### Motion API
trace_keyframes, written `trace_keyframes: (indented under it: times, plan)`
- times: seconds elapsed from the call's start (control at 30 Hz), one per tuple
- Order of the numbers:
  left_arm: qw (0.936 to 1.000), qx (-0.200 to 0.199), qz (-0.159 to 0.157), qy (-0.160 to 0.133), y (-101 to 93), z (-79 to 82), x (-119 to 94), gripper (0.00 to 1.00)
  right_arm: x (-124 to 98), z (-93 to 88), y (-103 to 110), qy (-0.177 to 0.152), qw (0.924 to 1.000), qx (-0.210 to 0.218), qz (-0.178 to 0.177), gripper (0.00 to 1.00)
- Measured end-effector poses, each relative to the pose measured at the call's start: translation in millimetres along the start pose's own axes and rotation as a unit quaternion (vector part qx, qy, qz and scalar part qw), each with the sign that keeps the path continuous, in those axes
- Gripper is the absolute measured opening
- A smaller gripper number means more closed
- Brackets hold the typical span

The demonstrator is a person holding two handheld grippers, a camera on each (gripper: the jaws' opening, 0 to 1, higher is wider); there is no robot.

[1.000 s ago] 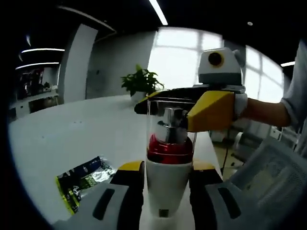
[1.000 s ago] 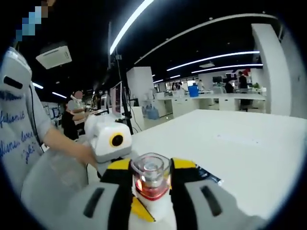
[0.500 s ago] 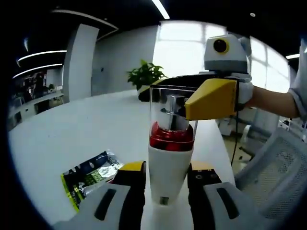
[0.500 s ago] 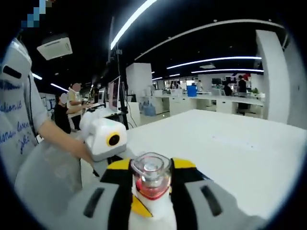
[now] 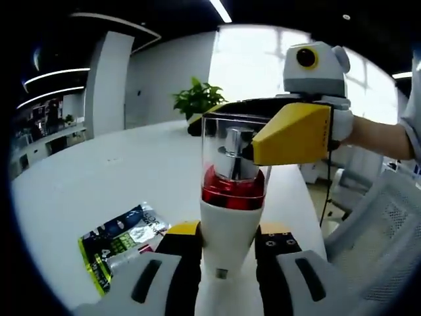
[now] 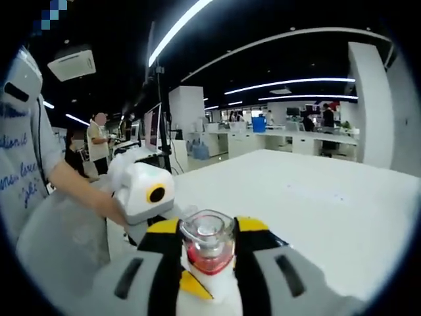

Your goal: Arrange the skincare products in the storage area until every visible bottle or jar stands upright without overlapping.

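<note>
A white pump bottle (image 5: 225,227) with a red collar and a silver pump under a clear cap (image 5: 231,148) stands upright above the white table (image 5: 99,178). My left gripper (image 5: 227,232) is shut on its white body. From the right, my right gripper (image 5: 245,128) reaches in with yellow and black jaws shut on the clear cap. In the right gripper view the cap (image 6: 208,238) sits between the right gripper's (image 6: 208,227) jaws, seen from above. A person's hand (image 6: 108,209) holds the left gripper beside it.
A green and black sachet (image 5: 118,243) lies flat on the table left of the bottle. A potted plant (image 5: 197,102) stands at the far edge. A mesh chair (image 5: 375,224) is beyond the table's right edge. Broad bare tabletop (image 6: 316,210) spreads to the right.
Both views have shifted a little with the hands. The bottle stays held by both grippers, the left on its body and the right on its cap.
</note>
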State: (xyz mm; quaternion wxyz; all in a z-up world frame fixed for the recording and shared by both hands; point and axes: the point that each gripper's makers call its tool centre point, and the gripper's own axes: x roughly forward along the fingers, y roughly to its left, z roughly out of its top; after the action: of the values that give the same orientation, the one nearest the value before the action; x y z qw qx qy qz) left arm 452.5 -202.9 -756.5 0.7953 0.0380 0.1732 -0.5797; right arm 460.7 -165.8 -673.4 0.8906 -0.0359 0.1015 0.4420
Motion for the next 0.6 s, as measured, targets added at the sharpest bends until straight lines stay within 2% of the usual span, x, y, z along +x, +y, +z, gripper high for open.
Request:
trace_keyframes:
  times: [0.2, 0.37, 0.5, 0.6]
  plan:
    - [1.0, 0.001, -0.007, 0.003, -2.6, -2.4, 0.7, 0.29, -0.6, 0.4, 5.9, 0.003, 0.9996, -0.023, -0.016, 0.31]
    - [1.0, -0.006, -0.003, 0.005, -2.1, -3.5, 1.6, 0.29, -1.2, 1.3, 5.3, -0.01, 0.9995, -0.02, -0.02, 0.31]
    - [0.9999, 0.007, 0.0, 0.012, -2.4, -5.8, -0.2, 0.28, 0.7, 2.0, 7.9, -0.001, 0.9989, -0.037, -0.027, 0.32]
    - [0.9999, 0.003, 0.005, 0.016, -0.5, -6.7, -2.6, 0.3, 1.0, 3.1, 1.0, -0.003, 0.9978, -0.044, -0.05, 0.37]
